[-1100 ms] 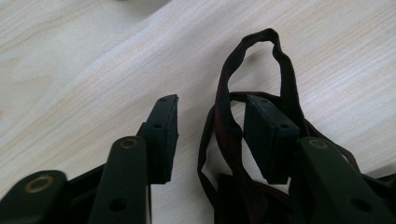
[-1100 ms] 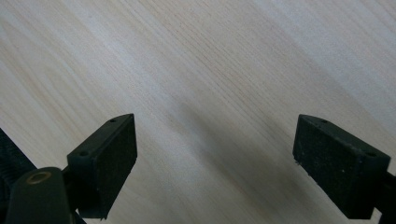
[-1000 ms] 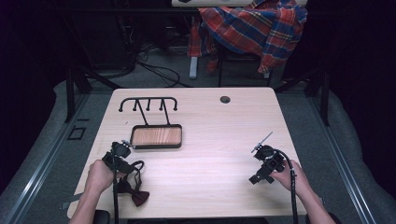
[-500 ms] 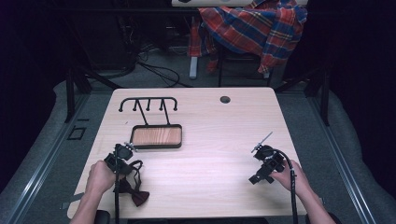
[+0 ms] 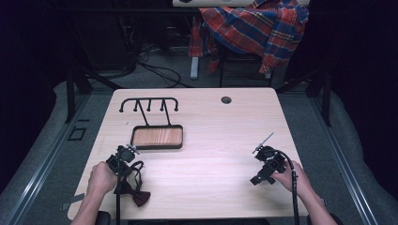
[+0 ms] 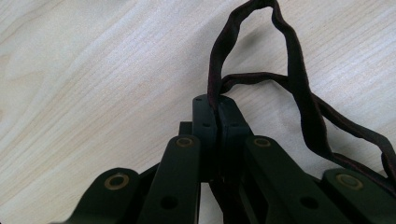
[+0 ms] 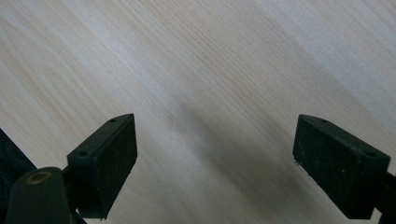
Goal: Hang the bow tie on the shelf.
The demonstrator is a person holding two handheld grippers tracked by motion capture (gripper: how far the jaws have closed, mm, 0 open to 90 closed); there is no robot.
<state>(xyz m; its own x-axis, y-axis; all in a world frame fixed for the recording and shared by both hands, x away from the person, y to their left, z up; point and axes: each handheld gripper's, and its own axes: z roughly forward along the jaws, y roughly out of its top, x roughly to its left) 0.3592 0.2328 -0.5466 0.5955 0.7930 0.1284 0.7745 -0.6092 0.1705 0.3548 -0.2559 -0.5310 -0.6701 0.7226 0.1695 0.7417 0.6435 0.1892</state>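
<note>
Left gripper [image 6: 217, 109] is clamped on the bow tie's strap [image 6: 299, 93] at the table's [image 5: 211, 140] near-left edge. Right gripper [image 7: 215, 154] gapes wide, empty. Lift slowly toward the rack [image 5: 149, 104], keeping the strap loop untangled.

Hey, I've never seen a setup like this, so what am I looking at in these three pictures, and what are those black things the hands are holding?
A person sits at a wooden table holding a hand-operated two-jaw gripper in each hand. There is no robot arm.

The high view comes from a fixed camera above the table. The other two come from cameras riding on each gripper, looking along its black jaws.

On the table stand a black rack with hooks and a wooden tray with a dark rim, and a dark bow tie lies near the person's left hand.

The left gripper has its jaws shut on the bow tie's strap, which loops up in front of it. The right gripper is open, its jaws wide apart above bare wood.
</note>
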